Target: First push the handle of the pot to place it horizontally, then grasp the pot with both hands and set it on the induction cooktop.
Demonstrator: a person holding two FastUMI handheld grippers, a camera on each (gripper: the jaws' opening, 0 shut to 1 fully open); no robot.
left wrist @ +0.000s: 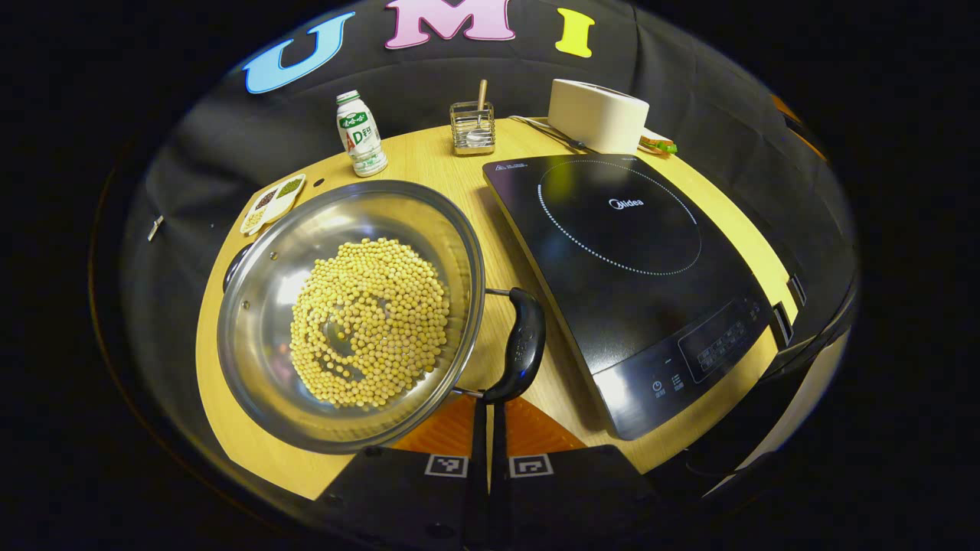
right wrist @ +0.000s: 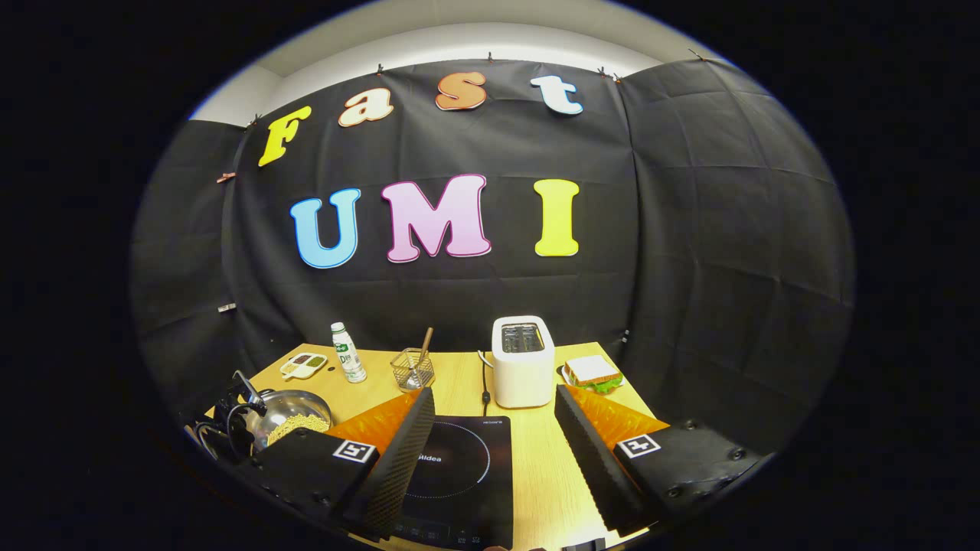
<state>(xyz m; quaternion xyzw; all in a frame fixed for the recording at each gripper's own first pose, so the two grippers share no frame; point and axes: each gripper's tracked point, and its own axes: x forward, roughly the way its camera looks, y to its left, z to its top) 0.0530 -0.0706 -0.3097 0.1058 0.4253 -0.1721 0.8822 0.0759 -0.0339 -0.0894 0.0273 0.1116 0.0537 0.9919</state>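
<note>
- In the left gripper view, the pot (left wrist: 352,314) full of yellow beans (left wrist: 371,321) sits left of center on the table (left wrist: 429,164).
- My left gripper (left wrist: 488,428) has its fingers pressed together, tips at the pot's handle (left wrist: 521,344).
- The induction cooktop (left wrist: 635,283) lies at the right.
- In the right gripper view, my right gripper (right wrist: 494,451) is spread wide above the cooktop.

My left tongs (left wrist: 488,428) sit at the bottom centre of the left gripper view, fingers closed nearly together with just a thin slit between them, pointing up the frame. My right tongs (right wrist: 490,440) sit low in the right gripper view, fingers spread wide apart, gripping nothing.
</note>
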